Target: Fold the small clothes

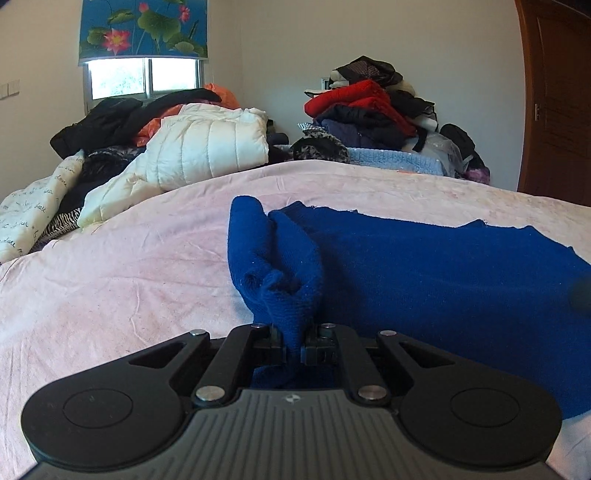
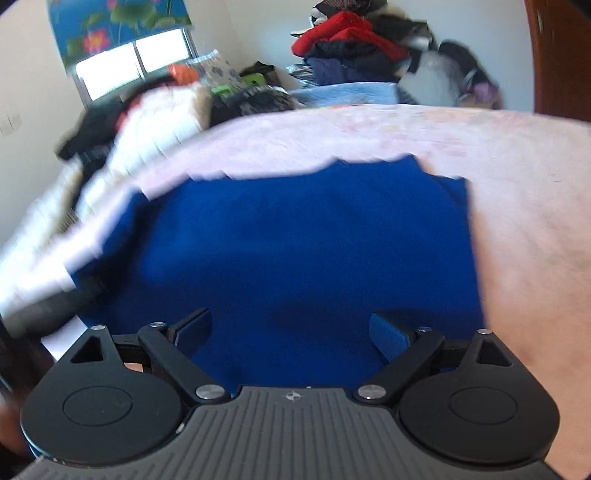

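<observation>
Broadly, a bed [image 1: 110,280] under a pale pink cover fills the middle of both views, and the far wall rises behind it. In the upper left of the left wrist view a window [image 1: 142,79] sits under a lotus-print blind [image 1: 144,27]; a brown wooden door [image 1: 554,99] runs down the right edge. Along the far side of the bed, clothing is heaped: a white padded jacket [image 1: 207,144] at left with dark garments behind it, and at upper right a tall pile [image 1: 373,107] with a red garment on top. None of it lies on the near part of the bed.

The blue knit garment [image 1: 443,280] lies spread flat on the cover, right of centre in the left view and across the centre of the blurred right view. Its left edge is bunched up into a rumpled ridge.

The left gripper [image 1: 294,349] has its jaws closed tight on that bunched edge. The right gripper [image 2: 291,332] hangs over the flat cloth with jaws wide apart, gripping nothing.
</observation>
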The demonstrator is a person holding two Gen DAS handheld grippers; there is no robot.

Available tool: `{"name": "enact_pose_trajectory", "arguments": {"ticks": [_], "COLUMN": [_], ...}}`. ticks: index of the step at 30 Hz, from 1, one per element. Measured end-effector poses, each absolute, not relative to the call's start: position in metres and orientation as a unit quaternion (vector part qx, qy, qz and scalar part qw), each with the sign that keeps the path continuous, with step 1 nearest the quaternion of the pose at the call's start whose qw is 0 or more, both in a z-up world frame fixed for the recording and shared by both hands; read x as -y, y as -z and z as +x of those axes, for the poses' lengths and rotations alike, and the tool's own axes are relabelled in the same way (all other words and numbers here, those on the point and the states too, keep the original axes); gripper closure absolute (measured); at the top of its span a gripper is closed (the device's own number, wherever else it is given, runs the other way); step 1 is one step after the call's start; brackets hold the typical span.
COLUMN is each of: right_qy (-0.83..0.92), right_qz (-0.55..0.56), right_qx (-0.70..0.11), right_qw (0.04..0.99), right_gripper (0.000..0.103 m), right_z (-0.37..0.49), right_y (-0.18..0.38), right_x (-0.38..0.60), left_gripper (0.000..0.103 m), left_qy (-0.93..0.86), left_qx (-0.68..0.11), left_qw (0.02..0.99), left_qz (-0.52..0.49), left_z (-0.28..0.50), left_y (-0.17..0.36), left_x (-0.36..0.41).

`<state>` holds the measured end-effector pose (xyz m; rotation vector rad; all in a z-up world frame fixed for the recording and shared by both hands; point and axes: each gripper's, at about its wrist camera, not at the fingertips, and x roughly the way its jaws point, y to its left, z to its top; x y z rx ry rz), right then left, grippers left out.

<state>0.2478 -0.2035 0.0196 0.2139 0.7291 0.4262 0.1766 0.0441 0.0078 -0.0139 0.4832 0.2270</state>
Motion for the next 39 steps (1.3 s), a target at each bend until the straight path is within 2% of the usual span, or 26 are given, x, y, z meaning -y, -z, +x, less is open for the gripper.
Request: {"name": "enact_pose_trajectory", "arguments": {"ticks": [3,5,11,13,16,17,21,24,30,39], "right_qy": [-0.271,-0.316,-0.336,-0.331,-0.326,-0.329,-0.318,-0.325,-0.334,-0.275], "right_qz": [0.129,0.115,0.033,0.006,-0.031,-0.045,-0.090,-0.070,-0.033,0.052], "right_qx": [-0.394,-0.443,-0.497,-0.522,-0.526,-0.523,-0.523,-0.515,-0.485,-0.464], "right_qw": [0.869,0.831,0.799,0.786,0.785,0.785,0.786,0.790,0.808,0.841], "right_gripper": [0.006,0.007,0.008,0.012,0.036,0.057,0.081,0.085,0.086,0.086], "right_z": [0.295,0.330,0.399,0.413,0.417,0.416,0.415,0.420,0.415,0.401], "right_y": [-0.053,-0.062,-0.064,-0.056,-0.047,-0.044,-0.030,-0.033,-0.065,-0.078], "right_x": [0.167,0.128,0.003,-0.031,-0.067,-0.076,-0.092,-0.074,-0.006,0.159], "left_gripper": [0.097,0.097,0.097,0.097,0.097,0.097,0.097,0.097,0.097,0.097], "left_qy": [-0.101,-0.093,-0.081,-0.078,-0.073,-0.071,-0.065,-0.064,-0.037,0.089], "left_qx": [-0.229,-0.226,-0.225,-0.224,-0.225,-0.226,-0.231,-0.225,-0.218,-0.207], "left_qw": [0.968,0.970,0.971,0.972,0.971,0.972,0.971,0.972,0.975,0.974], "left_qz": [-0.011,-0.010,-0.006,-0.007,-0.010,-0.011,-0.014,-0.001,-0.011,0.009], "left_z": [0.174,0.173,0.175,0.174,0.175,0.176,0.179,0.179,0.177,0.174], "left_y": [-0.007,-0.008,-0.007,-0.007,-0.007,-0.006,-0.006,-0.007,-0.019,-0.037], "left_x": [-0.043,-0.042,-0.039,-0.040,-0.042,-0.044,-0.047,-0.044,-0.034,0.063]}}
